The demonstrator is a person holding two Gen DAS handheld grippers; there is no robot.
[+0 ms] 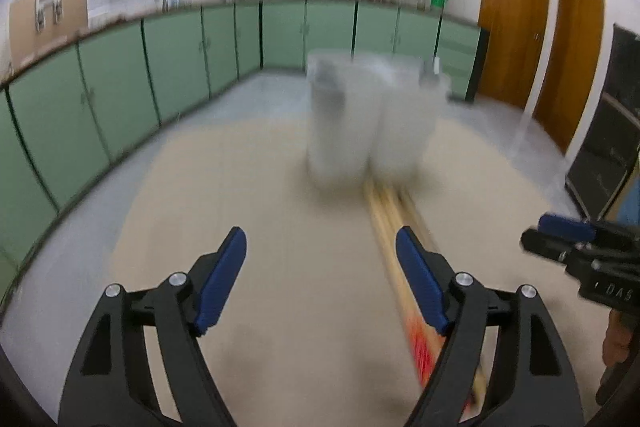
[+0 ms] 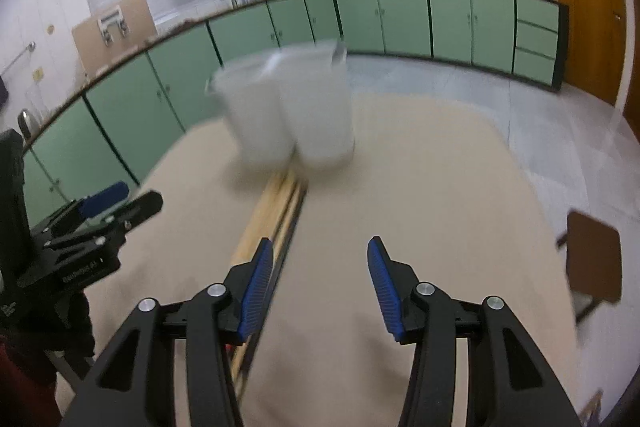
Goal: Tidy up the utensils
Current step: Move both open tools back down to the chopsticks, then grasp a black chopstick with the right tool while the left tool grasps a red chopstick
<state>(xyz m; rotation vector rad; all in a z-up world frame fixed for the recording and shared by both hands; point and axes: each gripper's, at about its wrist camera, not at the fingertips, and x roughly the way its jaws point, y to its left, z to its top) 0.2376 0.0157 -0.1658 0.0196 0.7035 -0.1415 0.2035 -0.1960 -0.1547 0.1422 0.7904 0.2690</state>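
Note:
Two white translucent cups stand side by side on the beige table, blurred: the left cup [image 1: 340, 119] [image 2: 256, 111] and the right cup [image 1: 408, 115] [image 2: 316, 103], each with something metal sticking up inside. A bundle of wooden chopsticks [image 1: 392, 227] [image 2: 272, 215] lies on the table, running from the cups toward me. My left gripper [image 1: 320, 247] is open and empty, with the chopsticks passing under its right finger. My right gripper [image 2: 320, 255] is open and empty, with the chopsticks beside its left finger. Each gripper shows in the other's view, the right one [image 1: 560, 235] and the left one [image 2: 120, 203].
The beige table [image 1: 260, 195] [image 2: 420, 179] ends beyond the cups. Green floor cabinets [image 1: 160, 67] line the far wall. A brown chair [image 2: 594, 259] stands at the table's right side. Wooden doors [image 1: 516, 15] are at the right.

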